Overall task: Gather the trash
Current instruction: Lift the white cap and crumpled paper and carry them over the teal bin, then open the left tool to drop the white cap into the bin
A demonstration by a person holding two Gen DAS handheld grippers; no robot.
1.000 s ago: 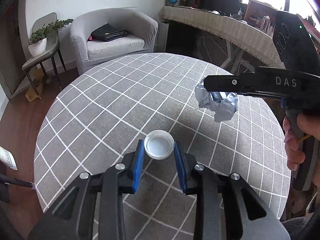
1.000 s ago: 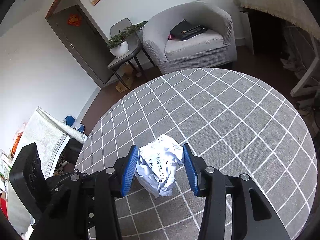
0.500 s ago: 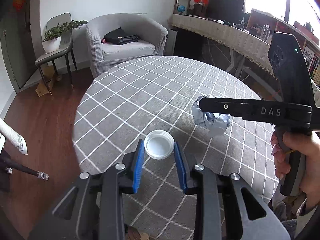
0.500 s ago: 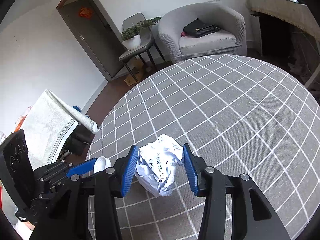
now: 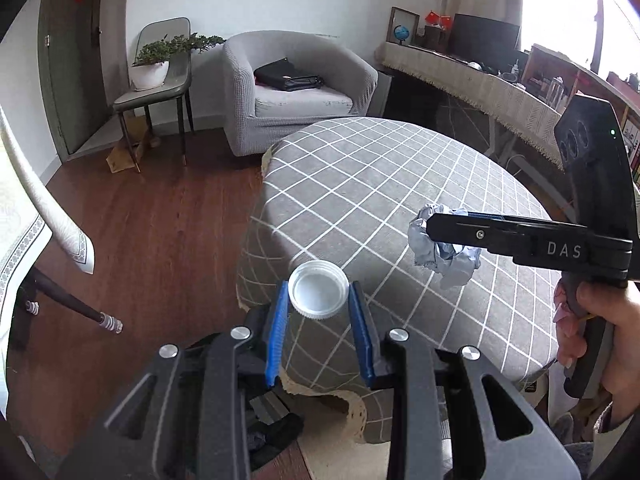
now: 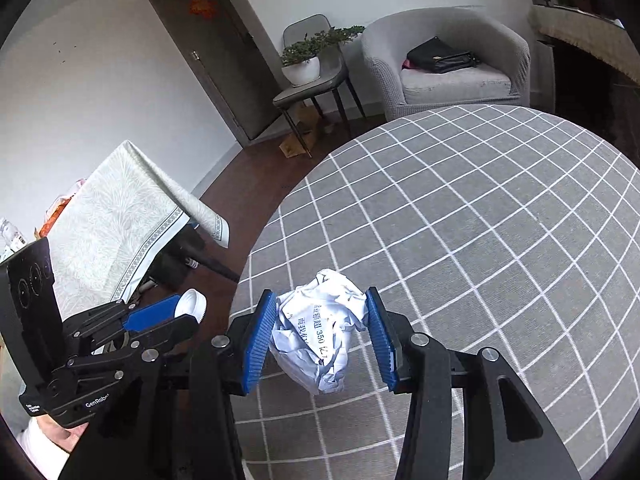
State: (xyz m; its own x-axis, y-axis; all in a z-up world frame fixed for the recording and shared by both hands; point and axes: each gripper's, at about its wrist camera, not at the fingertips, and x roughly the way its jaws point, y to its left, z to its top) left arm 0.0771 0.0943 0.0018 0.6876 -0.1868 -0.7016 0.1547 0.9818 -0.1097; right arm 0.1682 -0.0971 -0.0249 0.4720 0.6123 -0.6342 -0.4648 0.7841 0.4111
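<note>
The crumpled ball of white printed paper [image 6: 318, 340] is pinched between the blue ribbed pads [image 6: 259, 340] of the right gripper [image 6: 320, 340] and is held clear above the round table covered in a grey cloth with a white grid [image 6: 500, 240]. In the left wrist view the same paper ball [image 5: 444, 246] is seen from the side, partly hidden behind the black finger of the right gripper [image 5: 448, 236], whose handle is grasped by a person's hand [image 5: 600, 320].

A white round plastic bottle cap [image 5: 319, 289], its hollow side turned toward the camera, is clamped at its ridged rim between the blue pads [image 5: 276, 332] of the left gripper [image 5: 319, 300]. It is held in the air just at the near edge of the table [image 5: 400, 184], over the hanging border of the cloth and the dark wooden floor [image 5: 160, 232]. In the right wrist view the cap [image 6: 192, 306] appears edge-on in the left gripper [image 6: 176, 314], to the left of the paper and beyond the table's rim.

Behind the table, a grey upholstered armchair [image 5: 296, 92] with a black bag [image 5: 288, 78] on its seat is seen, and beside it a grey chair bearing a white potted plant [image 5: 152, 66].
</note>
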